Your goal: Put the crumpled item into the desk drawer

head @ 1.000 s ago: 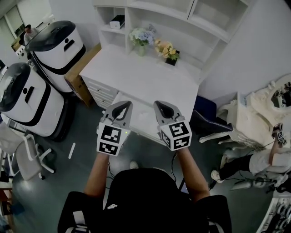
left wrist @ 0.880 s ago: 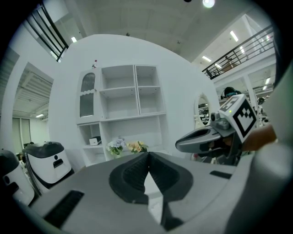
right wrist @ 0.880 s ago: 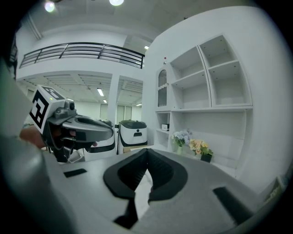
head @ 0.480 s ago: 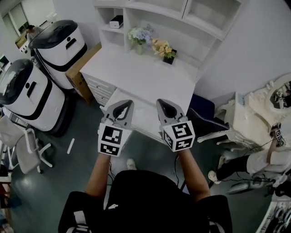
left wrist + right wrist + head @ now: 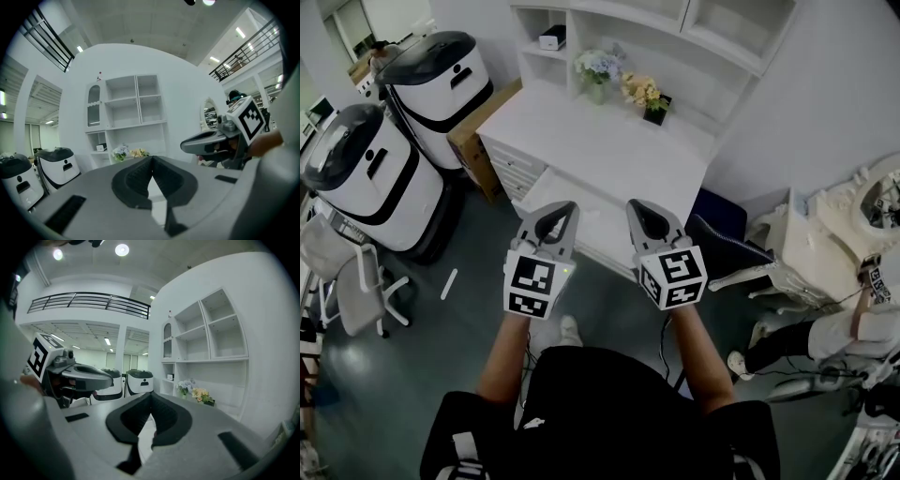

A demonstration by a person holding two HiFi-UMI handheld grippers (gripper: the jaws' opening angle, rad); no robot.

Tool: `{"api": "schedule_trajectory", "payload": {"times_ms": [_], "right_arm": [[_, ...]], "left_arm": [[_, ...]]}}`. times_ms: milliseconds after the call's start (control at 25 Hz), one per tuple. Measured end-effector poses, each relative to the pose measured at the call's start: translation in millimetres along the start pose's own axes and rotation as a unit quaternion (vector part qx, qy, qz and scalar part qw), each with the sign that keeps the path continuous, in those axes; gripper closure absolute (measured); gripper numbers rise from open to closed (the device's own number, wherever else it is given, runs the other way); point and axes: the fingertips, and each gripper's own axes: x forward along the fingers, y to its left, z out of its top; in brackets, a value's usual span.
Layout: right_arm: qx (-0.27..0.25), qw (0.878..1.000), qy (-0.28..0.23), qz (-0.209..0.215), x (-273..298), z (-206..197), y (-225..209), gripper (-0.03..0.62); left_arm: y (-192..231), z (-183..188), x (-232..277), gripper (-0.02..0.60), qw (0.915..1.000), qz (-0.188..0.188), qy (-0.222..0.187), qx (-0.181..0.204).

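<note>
A white desk stands ahead of me, and a white drawer looks pulled out at its front edge. My left gripper and right gripper hang side by side over that drawer, both shut with nothing between the jaws. In the left gripper view the left gripper shows its dark pads pressed together, with the right gripper beside it. The right gripper looks the same in its own view. I cannot make out a crumpled item in any view.
Two white-and-black machines and a cardboard box stand left of the desk. Flower pots sit under the shelf unit. An office chair is at left, a dark blue chair at right.
Both grippers have drifted slightly right and toward the desk, still shut. The view has shifted a little to the left of the room.
</note>
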Motion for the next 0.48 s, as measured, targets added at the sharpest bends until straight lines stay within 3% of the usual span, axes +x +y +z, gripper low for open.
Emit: {"api": "schedule_trajectory", "payload": {"times_ms": [480], "right_arm": [[-0.003,1.0,0.0,0.005,-68,-8,24,0.599]], "left_arm": [[-52,0,-51,0.574,0.9998,0.0,-0.008,-0.016]]}}
